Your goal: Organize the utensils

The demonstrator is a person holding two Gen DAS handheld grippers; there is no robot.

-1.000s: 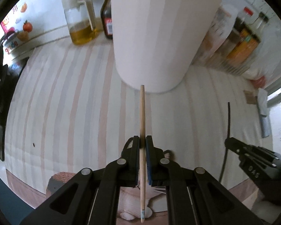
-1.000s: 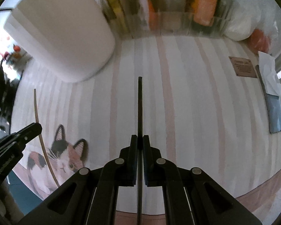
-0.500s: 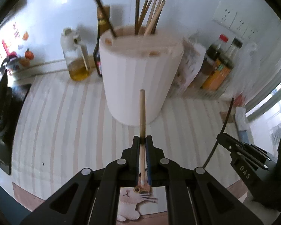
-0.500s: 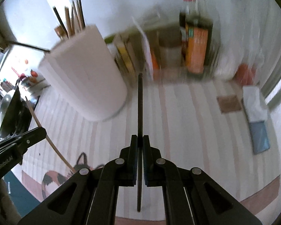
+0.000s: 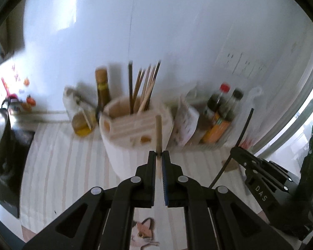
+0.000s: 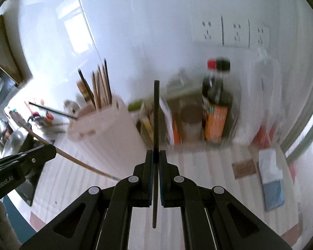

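Chopsticks-wise we've got a light wooden chopstick (image 5: 158,133) pinched in the left gripper (image 5: 159,158) and a thin black chopstick (image 6: 155,125) clamped in the right gripper (image 6: 155,156), both short of the white slotted utensil holder (image 5: 133,143), so a crooked approach could jab its rim.

Pale wooden chopstick (image 5: 158,129), black chopstick (image 6: 156,112), white holder (image 5: 135,145) being seen; table (image 5: 68,166) being covered in pink-white stripes.

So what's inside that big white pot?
The white pot has a bunch of chopsticks standing up in its back section, some pale wood and some dark. Their lower ends are hidden inside. The front slots are too blurry to tell.
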